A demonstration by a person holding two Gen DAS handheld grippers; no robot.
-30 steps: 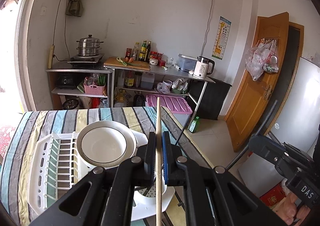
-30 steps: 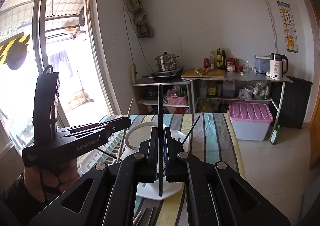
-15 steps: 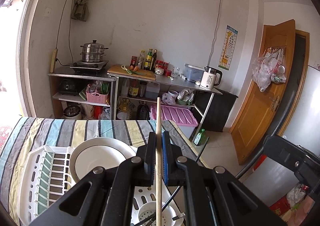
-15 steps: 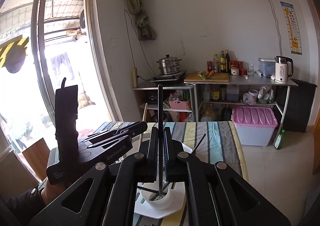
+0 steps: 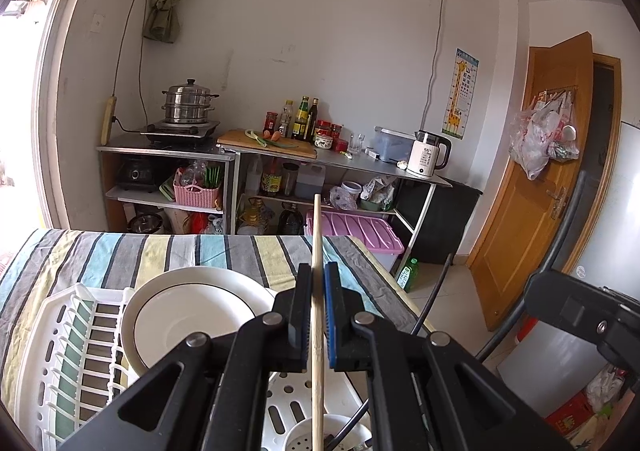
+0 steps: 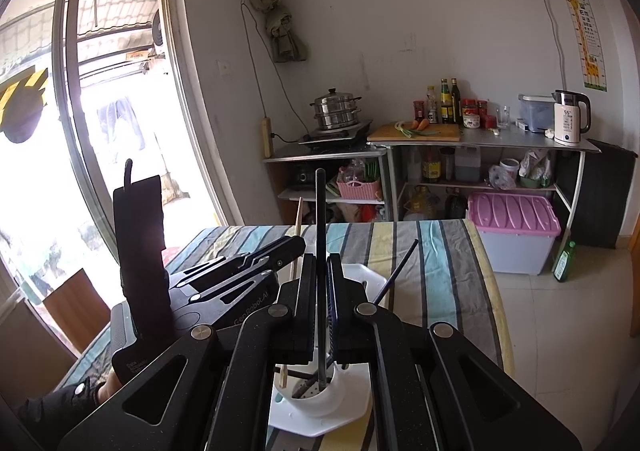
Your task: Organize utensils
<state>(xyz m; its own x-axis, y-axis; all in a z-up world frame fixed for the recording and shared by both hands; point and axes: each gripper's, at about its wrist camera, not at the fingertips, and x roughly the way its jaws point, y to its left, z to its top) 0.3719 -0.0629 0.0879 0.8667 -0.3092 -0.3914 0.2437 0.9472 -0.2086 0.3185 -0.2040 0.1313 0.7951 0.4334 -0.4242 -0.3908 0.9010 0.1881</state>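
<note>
My left gripper (image 5: 316, 315) is shut on a wooden chopstick (image 5: 317, 251) held upright, its lower end reaching into the white utensil cup (image 5: 340, 431) of the drying rack (image 5: 60, 351). My right gripper (image 6: 320, 299) is shut on a black chopstick (image 6: 321, 219), also upright, its tip inside the same white cup (image 6: 320, 395). Another black chopstick (image 6: 398, 265) leans in the cup. The left gripper (image 6: 240, 275) shows at the left of the right wrist view with its wooden chopstick (image 6: 297, 227).
A white bowl (image 5: 192, 319) stands in the rack on a striped tablecloth (image 5: 180, 251). Behind are steel shelves with a steamer pot (image 5: 190, 103), bottles, a kettle (image 5: 428, 153) and a pink-lidded bin (image 5: 352, 231). A window (image 6: 80, 131) is left, a wooden door (image 5: 540, 171) right.
Both grippers have come lower and closer over the utensil cup. The tips of the wooden and the black chopstick now sit down inside it.
</note>
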